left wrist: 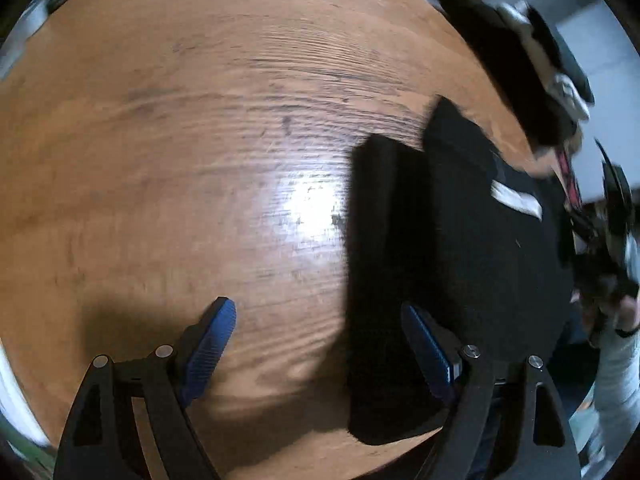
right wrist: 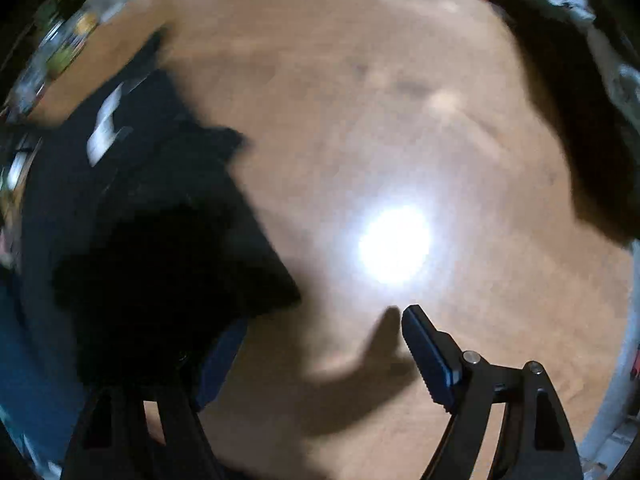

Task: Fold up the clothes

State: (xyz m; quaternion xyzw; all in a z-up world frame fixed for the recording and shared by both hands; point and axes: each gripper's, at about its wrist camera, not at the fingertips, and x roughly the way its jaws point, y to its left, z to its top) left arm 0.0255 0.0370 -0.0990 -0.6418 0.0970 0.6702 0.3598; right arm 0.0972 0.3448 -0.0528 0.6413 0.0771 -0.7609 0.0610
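Observation:
A black garment (left wrist: 472, 248) with a white label (left wrist: 516, 200) lies flat on the right part of the wooden table (left wrist: 180, 140). My left gripper (left wrist: 320, 328) hangs open above its left edge, with one blue pad over bare wood and the other over the cloth. In the right wrist view the same garment (right wrist: 160, 220) and its label (right wrist: 106, 124) fill the left side. My right gripper (right wrist: 320, 344) is open over the table (right wrist: 360, 100) beside the cloth's corner. That corner hides part of its left finger (right wrist: 220, 360). Nothing is gripped.
A dark heap of clothes (left wrist: 532, 80) lies at the table's far right edge, and appears as a dark mass (right wrist: 580, 140) in the right wrist view. A person's hand and grey sleeve (left wrist: 616, 380) show at the right. Blurred clutter (right wrist: 60, 48) lines the far left edge.

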